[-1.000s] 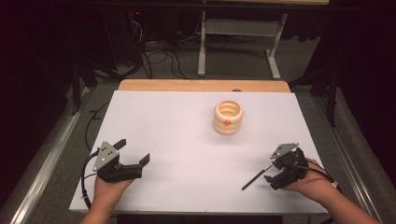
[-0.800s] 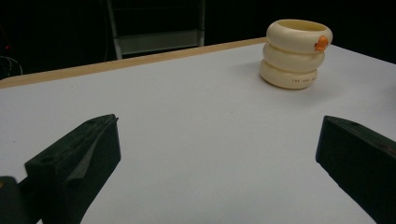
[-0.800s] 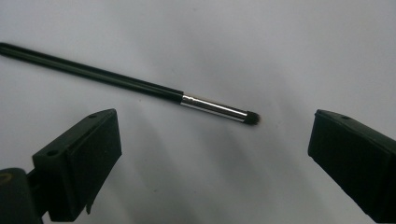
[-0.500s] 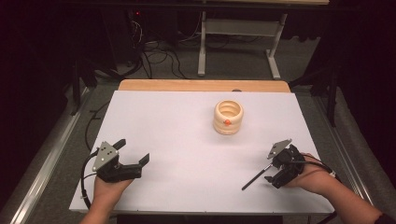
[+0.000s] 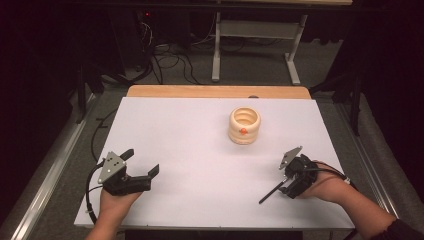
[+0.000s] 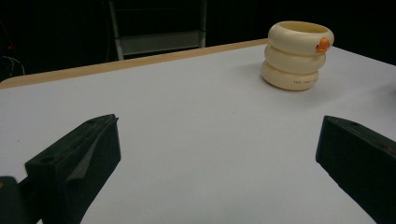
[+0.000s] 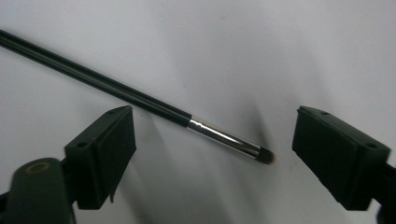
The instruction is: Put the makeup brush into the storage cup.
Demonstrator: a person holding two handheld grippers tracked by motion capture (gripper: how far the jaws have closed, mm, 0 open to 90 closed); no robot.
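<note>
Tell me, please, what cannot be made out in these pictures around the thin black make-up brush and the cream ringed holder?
- Thin black make-up brush: the right gripper view's left edge cuts off its handle end; in the high view the right gripper covers its bristle end.
- Cream ringed holder: small print on its bottom ring is too small to read in the left gripper view; its inside is hidden by its own wall.
- Orange spot on the holder: too small to identify.

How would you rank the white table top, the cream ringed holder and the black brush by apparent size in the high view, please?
1. White table top, by far the largest.
2. Cream ringed holder, bulkier.
3. Black brush, a thin stick partly hidden under the right gripper, so its full length is unsure.
</note>
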